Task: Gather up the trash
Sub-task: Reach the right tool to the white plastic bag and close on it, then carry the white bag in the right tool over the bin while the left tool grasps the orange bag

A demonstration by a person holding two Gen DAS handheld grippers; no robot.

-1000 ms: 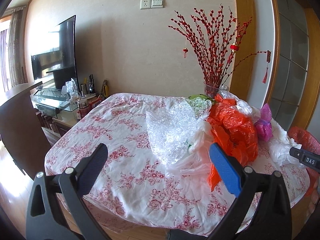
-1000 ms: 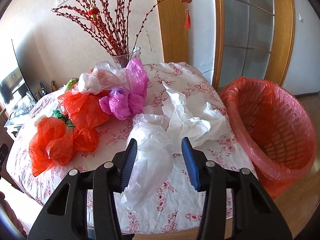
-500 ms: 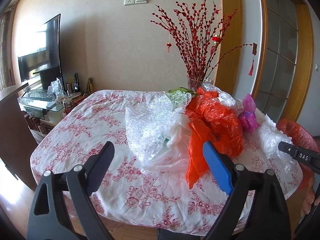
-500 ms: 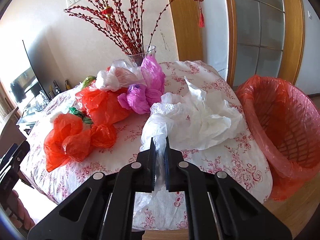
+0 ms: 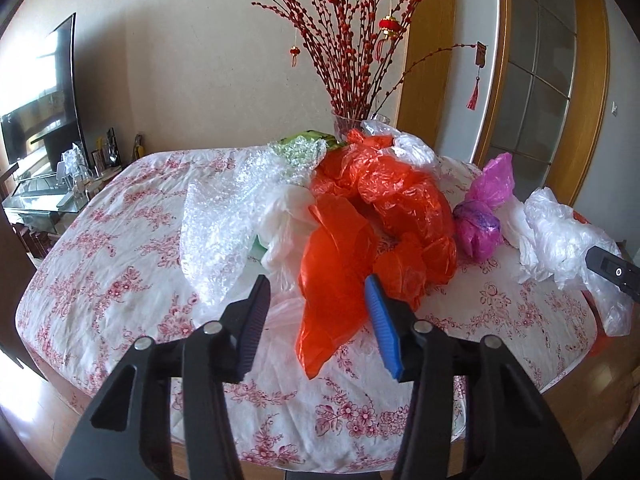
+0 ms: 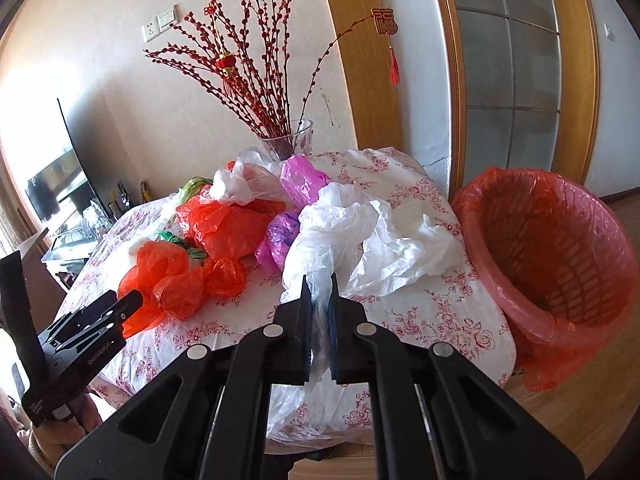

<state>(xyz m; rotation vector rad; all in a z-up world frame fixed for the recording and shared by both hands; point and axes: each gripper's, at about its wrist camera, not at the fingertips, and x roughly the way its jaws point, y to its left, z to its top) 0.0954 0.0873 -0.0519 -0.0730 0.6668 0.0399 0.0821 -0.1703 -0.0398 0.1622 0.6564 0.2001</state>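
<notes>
Trash, plastic: white bag point(image 6: 320, 248) pinched in right gripper point(image 6: 319, 300) at table point(image 6: 440, 300) edge, beside lined bin point(image 6: 560, 248) for dropping. Left gripper point(image 5: 316, 320) spread wide toward orange bag point(image 5: 336, 256).

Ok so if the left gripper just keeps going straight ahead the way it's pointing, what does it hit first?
Most likely the orange plastic bag: its hanging end lies between the open fingers of the left gripper, over the table edge. Depth is hard to judge.
</notes>
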